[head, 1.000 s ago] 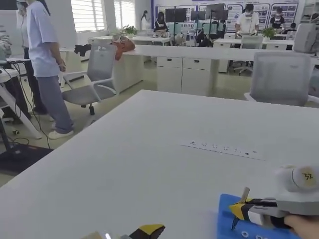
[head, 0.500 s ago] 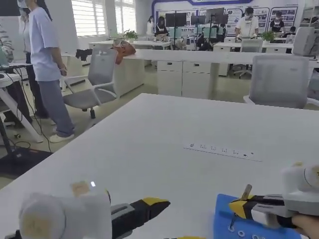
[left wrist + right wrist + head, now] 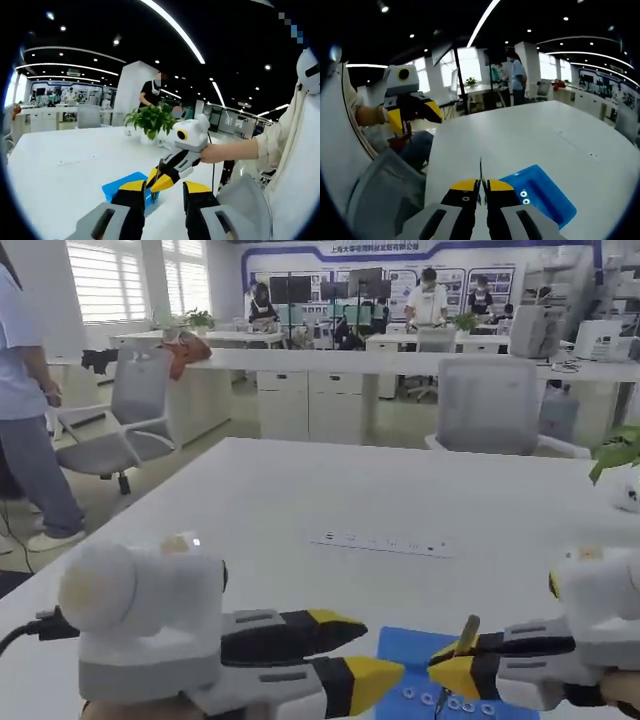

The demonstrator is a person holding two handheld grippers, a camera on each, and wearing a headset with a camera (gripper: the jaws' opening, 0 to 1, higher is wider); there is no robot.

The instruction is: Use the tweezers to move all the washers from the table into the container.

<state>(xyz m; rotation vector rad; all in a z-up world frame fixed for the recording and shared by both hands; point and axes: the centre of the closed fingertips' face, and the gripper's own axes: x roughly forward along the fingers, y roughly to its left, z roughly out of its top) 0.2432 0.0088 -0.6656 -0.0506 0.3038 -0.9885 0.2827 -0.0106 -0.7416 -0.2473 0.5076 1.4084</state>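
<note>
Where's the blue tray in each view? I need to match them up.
Head view: tray bottom centre, under the right tool's tip.
Left gripper view: tray low centre, behind the left jaw.
Right gripper view: tray lower right, beside the jaws.
Shared landmark: right tool, shut on tweezers, at the tray's edge.

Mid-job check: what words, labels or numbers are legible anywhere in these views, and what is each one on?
No text reads clearly enough to quote.
Blue banner on the far wall: white characters, too small to read.
Power strip on the table: dark marks, too small and blurred to read.
</note>
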